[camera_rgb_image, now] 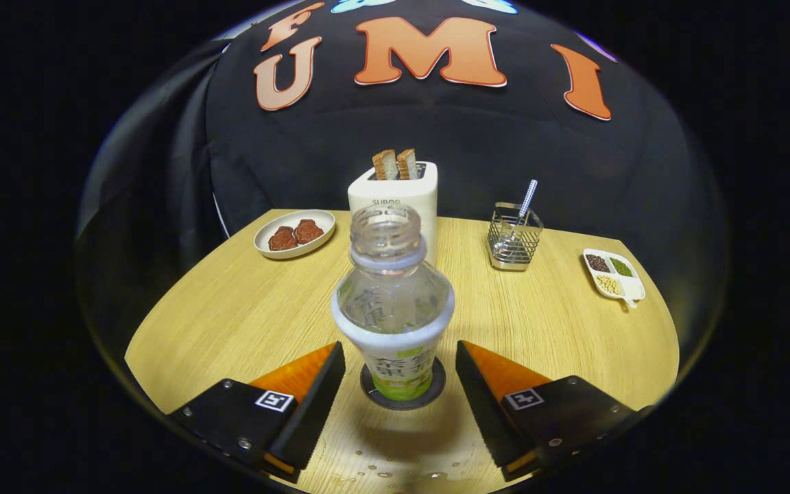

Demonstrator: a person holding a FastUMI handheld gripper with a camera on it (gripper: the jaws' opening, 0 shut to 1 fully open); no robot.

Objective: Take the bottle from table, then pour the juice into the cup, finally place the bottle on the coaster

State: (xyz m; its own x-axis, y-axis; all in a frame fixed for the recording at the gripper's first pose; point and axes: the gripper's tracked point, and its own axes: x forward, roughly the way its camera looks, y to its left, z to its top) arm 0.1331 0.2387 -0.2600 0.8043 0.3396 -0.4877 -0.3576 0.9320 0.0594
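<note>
inspector: state the position of the bottle [393, 302].

operator: i see the uncapped clear plastic bottle standing upright on the dark round coaster [403, 393], on the wooden table [230, 315]. it sits between the two fingers of my gripper [400, 374], slightly ahead of the tips.

inspector: and the fingers themselves?

operator: spread wide apart. there is a clear gap on each side of the bottle, so neither finger presses on it. i hold nothing.

inspector: your reading of the task?

operator: i judge the placing step as good as done; the bottle's base appears centred on the coaster. a few droplets lie on the table close below the fingers. i cannot see the cup from here.

inspector: how do you finish cleanly?

operator: i would draw straight back along the line of the fingers, keeping them spread and level, so neither tip clips the bottle's waist. it looks nearly empty and light, so a small knock could tip it.

inspector: other items?

operator: beyond the bottle, a white toaster [395, 195] with bread, a plate of brown pieces [294, 233], a wire holder [514, 237], a divided dish [613, 273].
</note>
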